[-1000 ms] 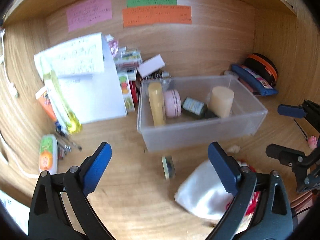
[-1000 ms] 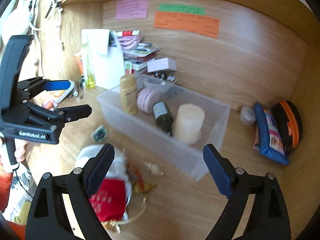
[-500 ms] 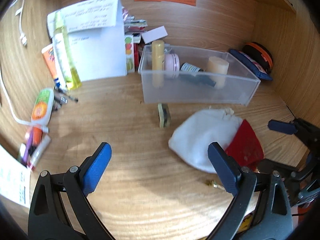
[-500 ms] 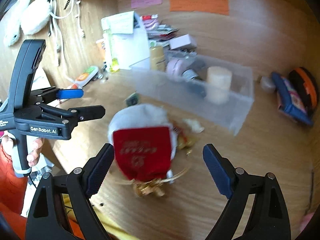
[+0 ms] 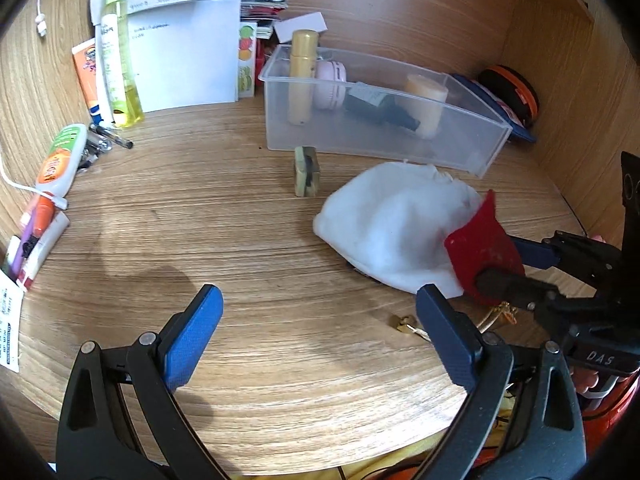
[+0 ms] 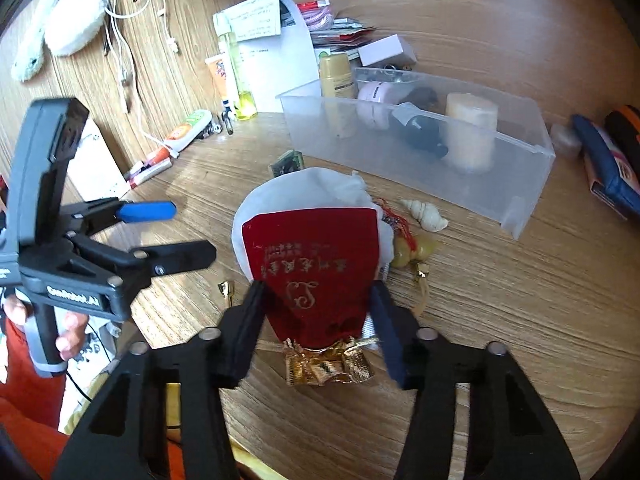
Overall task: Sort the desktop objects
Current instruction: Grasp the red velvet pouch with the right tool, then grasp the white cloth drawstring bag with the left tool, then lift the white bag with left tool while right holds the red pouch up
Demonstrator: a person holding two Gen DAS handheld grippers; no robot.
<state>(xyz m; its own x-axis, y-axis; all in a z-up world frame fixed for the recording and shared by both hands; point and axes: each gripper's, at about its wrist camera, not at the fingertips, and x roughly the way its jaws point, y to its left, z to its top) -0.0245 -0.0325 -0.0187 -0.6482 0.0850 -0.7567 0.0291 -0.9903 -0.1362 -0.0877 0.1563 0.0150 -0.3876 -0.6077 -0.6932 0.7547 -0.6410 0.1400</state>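
Note:
A red velvet pouch [image 6: 316, 264] with gold lettering and a gold mouth lies partly on a white cloth bag [image 6: 304, 188] near the desk's front. My right gripper [image 6: 318, 300] has its jaws closed in on both sides of the pouch; the left wrist view shows the pouch [image 5: 478, 248] lifted at an angle between them. My left gripper [image 5: 320, 332] is open and empty above bare wood at the front left. A clear plastic bin [image 5: 460, 144] behind holds a gold bottle, a pink jar, a dark bottle and a cream cylinder.
A small green block [image 5: 307, 171] stands before the bin. A seashell [image 6: 426, 216] and yellow gourd charm [image 6: 416, 250] lie right of the pouch. Tubes, pens and a yellow bottle [image 5: 120, 56] line the left. A blue pouch [image 6: 608, 168] sits at right. Wooden walls enclose the desk.
Both grippers drew back toward the desk's front edge. My right gripper's jaws closed from wide open onto the red pouch. The left gripper stayed open.

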